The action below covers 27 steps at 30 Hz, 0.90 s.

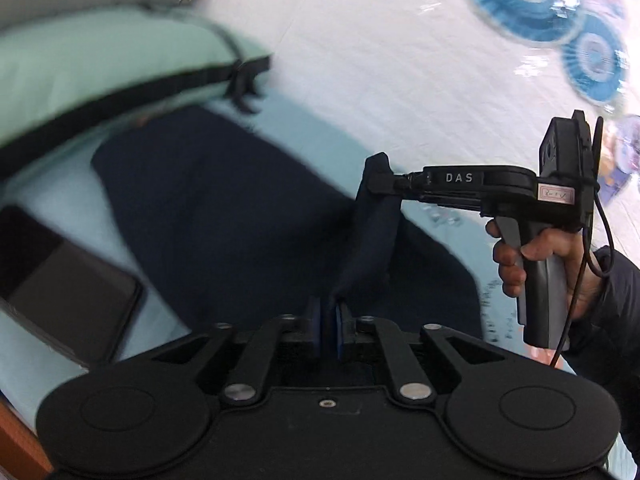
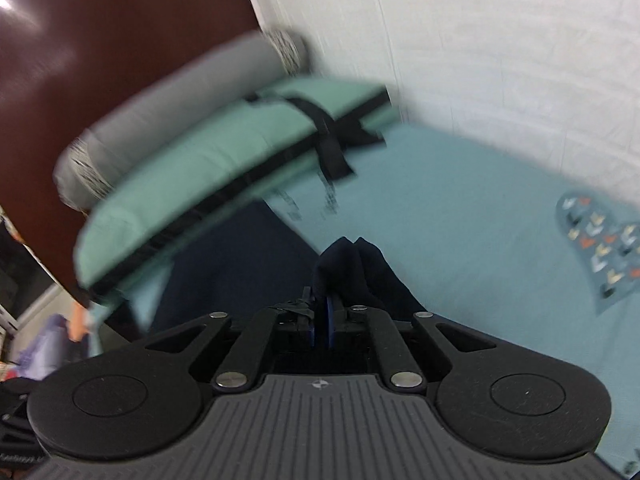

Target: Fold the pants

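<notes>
Fabric of the navy pants (image 1: 224,208) is being pinched by both the left hand-held gripper (image 1: 328,320) and right hand-held gripper (image 1: 380,184), above the bed (image 1: 448,240); slippage is being risked if either thin grip loosens.

We can read only one word. The white letters "DAS" stand on the black body of the right gripper (image 1: 378,184), seen from the left wrist camera. Close behind that word, on the same tool, there is a small white label (image 1: 557,195) with a red edge. Something is written on it by hand, but the marks are too small and squiggly for us to read. In the right wrist camera we see a tiny round sign like a compass or a cross on the grey ribbed plate (image 2: 319,385) at the bottom. It has no letters that we can make out.
</notes>
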Motion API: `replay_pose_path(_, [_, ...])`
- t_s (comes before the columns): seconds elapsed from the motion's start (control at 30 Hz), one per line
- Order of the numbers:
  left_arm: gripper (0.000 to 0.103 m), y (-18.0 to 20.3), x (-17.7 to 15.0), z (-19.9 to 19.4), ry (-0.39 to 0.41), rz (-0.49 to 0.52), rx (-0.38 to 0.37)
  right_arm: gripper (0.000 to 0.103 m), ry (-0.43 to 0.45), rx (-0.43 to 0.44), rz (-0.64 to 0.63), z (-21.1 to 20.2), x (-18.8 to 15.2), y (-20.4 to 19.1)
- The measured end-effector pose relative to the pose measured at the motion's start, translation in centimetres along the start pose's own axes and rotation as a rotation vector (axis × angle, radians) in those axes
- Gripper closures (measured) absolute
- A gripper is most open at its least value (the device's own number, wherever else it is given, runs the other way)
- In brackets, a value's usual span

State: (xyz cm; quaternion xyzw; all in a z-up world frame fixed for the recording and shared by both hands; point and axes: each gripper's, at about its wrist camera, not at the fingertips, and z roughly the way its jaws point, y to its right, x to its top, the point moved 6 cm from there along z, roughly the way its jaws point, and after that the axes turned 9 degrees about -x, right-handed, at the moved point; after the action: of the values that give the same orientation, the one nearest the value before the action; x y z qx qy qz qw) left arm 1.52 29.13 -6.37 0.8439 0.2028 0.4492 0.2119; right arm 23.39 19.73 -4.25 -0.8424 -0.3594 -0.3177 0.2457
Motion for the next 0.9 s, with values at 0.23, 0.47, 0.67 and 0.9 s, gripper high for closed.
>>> replay_pose_path(0.23, [0.0, -3.6, 0.1, -3.0, 0.067, -0.09, 0.055, 0.006, 0.03, 0.007, 0.045, -1.3, -0.9, 2.1])
replay_pose_path(0.47, [0.0, -1.9, -1.2, -5.0, 0.09, -0.071, 0.059, 0.002, 0.109, -0.136, 0.087, -7.6, -4.3, 7.8])
replay_pose_path(0.67, [0.0, -2.1, -1.1, -1.6, 0.048, -0.062, 0.088, 0.002, 0.083, -0.106, 0.281, -10.3, -8.1, 10.9])
replay_pose_path(0.9, [0.0, -2.5, -2.7, -1.8, 0.039, -0.139, 0.091, 0.0, 0.019, -0.089, 0.344, -9.7, -11.7, 10.5])
